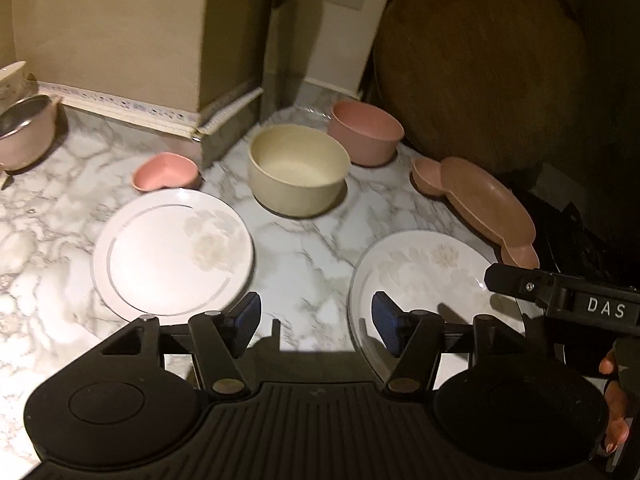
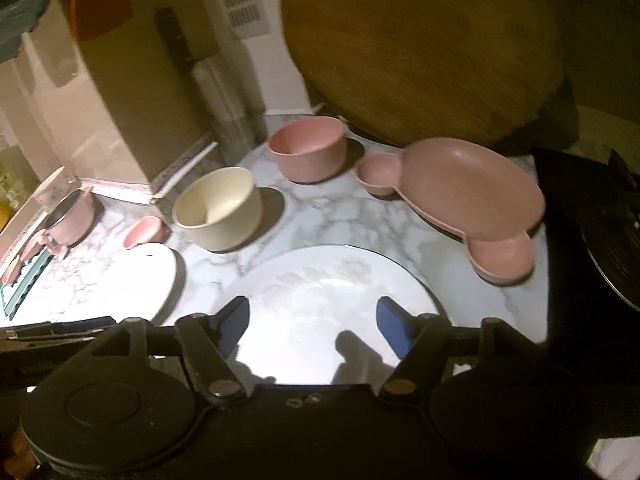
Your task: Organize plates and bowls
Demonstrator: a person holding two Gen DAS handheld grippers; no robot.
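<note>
Two white flowered plates lie on the marble counter: the left plate [image 1: 172, 252] [image 2: 140, 280] and the right plate [image 1: 424, 280] [image 2: 320, 304]. Behind them stand a cream bowl [image 1: 298, 170] [image 2: 218, 208], a pink bowl [image 1: 366, 132] [image 2: 306, 148], a small pink heart dish [image 1: 166, 172] [image 2: 146, 230] and a pink mouse-shaped plate [image 1: 484, 204] [image 2: 460, 196]. My left gripper [image 1: 316, 320] is open above the counter between the two white plates. My right gripper [image 2: 314, 324] is open, low over the right plate; its body shows in the left wrist view [image 1: 568, 300].
A large round wooden board [image 1: 480, 68] [image 2: 420, 40] leans at the back right. A beige wall column [image 1: 120, 40] juts out at the back. A pink pot [image 1: 24, 132] [image 2: 72, 212] stands at the left. A dark object [image 2: 600, 240] borders the counter's right edge.
</note>
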